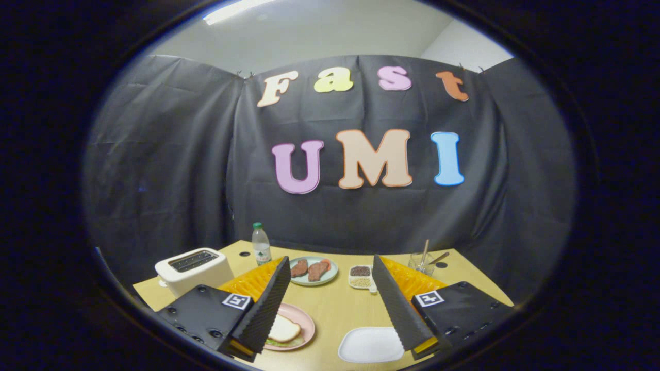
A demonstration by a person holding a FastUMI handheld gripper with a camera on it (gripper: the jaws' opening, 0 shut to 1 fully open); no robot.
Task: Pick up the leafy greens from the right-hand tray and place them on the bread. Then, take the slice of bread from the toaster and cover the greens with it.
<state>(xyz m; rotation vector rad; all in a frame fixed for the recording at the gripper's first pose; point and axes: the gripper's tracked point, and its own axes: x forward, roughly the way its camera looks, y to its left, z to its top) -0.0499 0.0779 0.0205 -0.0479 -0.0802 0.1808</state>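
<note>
I hold the gripper (330, 301) raised, fingers wide apart — bread slice (282, 328) covers greens (281, 342) on pink plate (305, 320); toaster (194, 269) beyond.

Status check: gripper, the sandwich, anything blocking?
Gripper open, holding nothing, fingers wide above table. Bread slice sits on greens on pink plate by left finger. White tray bare. Nothing in the way.
</note>
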